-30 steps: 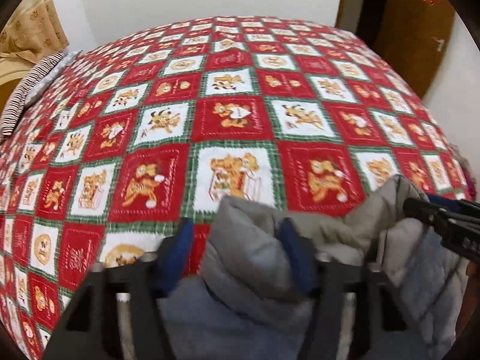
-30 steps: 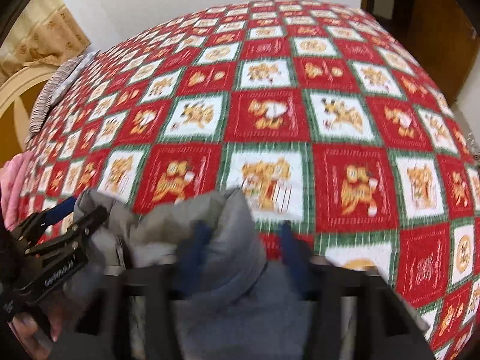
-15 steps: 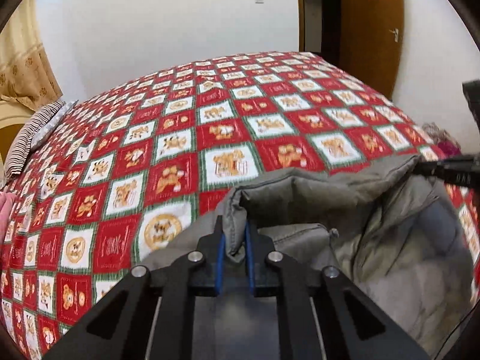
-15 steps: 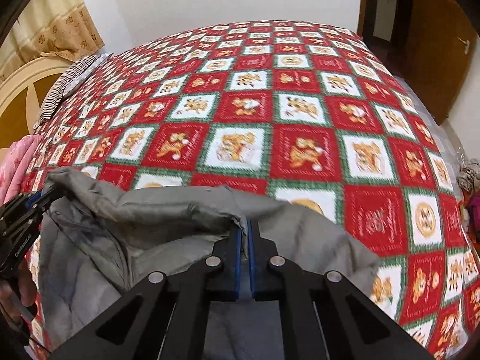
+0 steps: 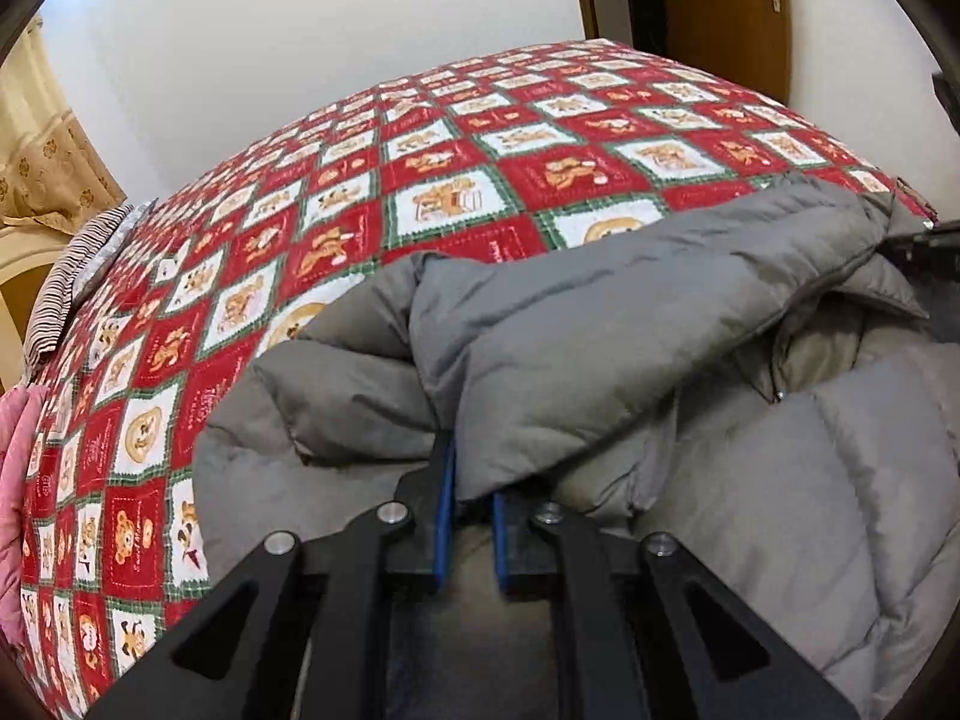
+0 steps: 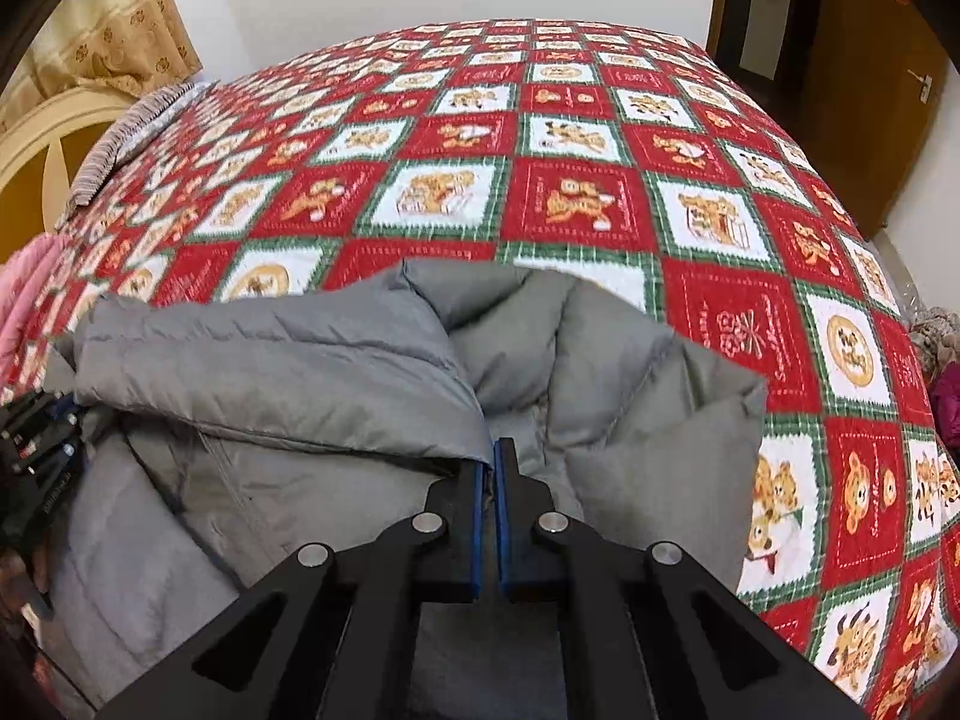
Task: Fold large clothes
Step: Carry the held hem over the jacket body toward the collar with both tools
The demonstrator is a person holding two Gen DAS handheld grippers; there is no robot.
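On the quilt, both tongs pinch the grey jacket.

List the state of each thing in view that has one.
Grey puffer jacket: bunched on the bed, edge pinched by both claws.
Left claw: shut on jacket fabric, jaws just eased slightly.
Right claw: shut on the jacket edge.
Door: closed.
Patchwork bedspread: spread flat.

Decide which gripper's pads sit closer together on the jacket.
The right gripper: pads nearly meeting on the grey jacket. The left gripper, jaws just opening, shows a wider gap.
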